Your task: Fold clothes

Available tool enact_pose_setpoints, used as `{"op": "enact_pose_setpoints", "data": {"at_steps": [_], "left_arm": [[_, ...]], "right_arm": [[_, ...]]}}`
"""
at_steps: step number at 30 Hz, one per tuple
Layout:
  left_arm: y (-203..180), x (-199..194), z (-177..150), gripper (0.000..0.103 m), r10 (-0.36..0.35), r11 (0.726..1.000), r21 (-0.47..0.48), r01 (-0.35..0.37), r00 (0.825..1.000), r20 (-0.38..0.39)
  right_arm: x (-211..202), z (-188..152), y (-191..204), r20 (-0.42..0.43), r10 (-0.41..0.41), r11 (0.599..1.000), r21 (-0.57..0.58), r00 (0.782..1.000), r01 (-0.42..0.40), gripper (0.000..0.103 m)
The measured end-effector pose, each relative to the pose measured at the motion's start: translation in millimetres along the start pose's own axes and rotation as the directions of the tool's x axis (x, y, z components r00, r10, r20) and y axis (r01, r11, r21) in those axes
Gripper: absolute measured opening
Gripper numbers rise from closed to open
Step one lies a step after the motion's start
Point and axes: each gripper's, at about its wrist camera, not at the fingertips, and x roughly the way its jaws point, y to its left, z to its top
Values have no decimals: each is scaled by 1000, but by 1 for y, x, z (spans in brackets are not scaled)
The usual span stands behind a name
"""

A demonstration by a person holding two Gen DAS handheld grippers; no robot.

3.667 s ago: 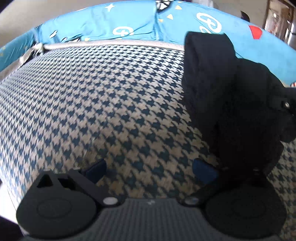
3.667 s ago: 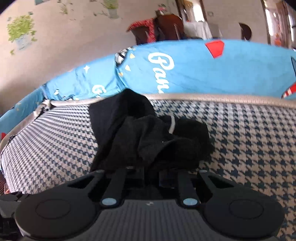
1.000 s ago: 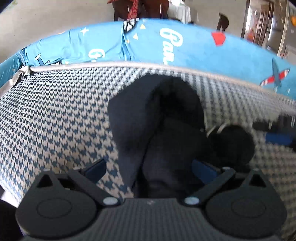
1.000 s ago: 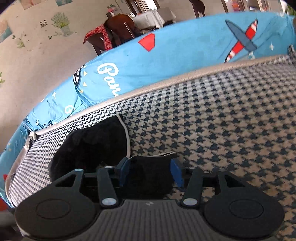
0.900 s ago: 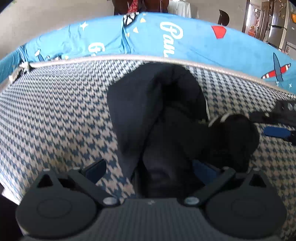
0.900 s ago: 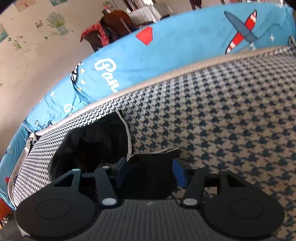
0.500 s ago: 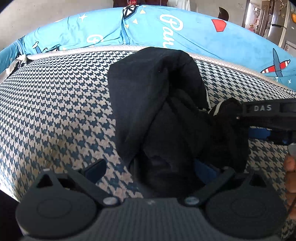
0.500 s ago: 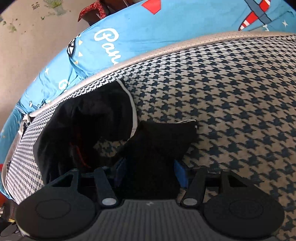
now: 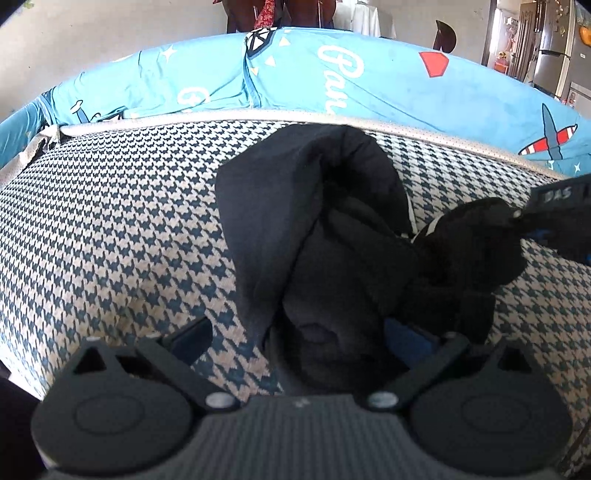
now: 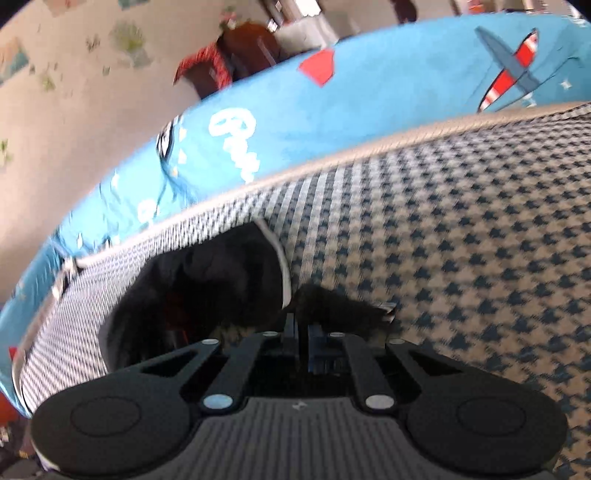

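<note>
Since a second ago, the right gripper (image 10: 301, 328) has clamped a corner of the crumpled black garment (image 9: 332, 236). Lying on the houndstooth-patterned fabric surface (image 9: 110, 229), it is stretching from six towards twelve o'clock, while the left gripper (image 9: 295, 332) is hanging open around its near end.

Houndstooth cover (image 9: 110, 229) w/ pale piped edge, blue cartoon-print bolster (image 9: 369, 85) behind, chairs (image 9: 280, 14) in bkgd.

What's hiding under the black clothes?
Under the black clothes you can see the checked cushion spreading out on every side. Whatever lies beneath the middle of the heap is covered, and the folds hide what is inside.
</note>
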Motion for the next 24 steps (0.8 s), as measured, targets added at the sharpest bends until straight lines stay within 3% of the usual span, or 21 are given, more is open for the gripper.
{"op": "enact_pose_setpoints", "data": {"at_steps": [10,17,24], "left_arm": [[-3,-14,5,103,-20,1000,14,19,1000,24],[-10,-20,6,103,-25,999,25,24,999,30],[-16,-22,4,103,-28,998,58,26,999,30]], "right_arm": [[-43,32,-38,190,-93,987,144,977,66,4],[-43,36,-66,122,-114,959,271,986,77,8],[-32,26,-50,67,-118,978,181,991,104,13]]}}
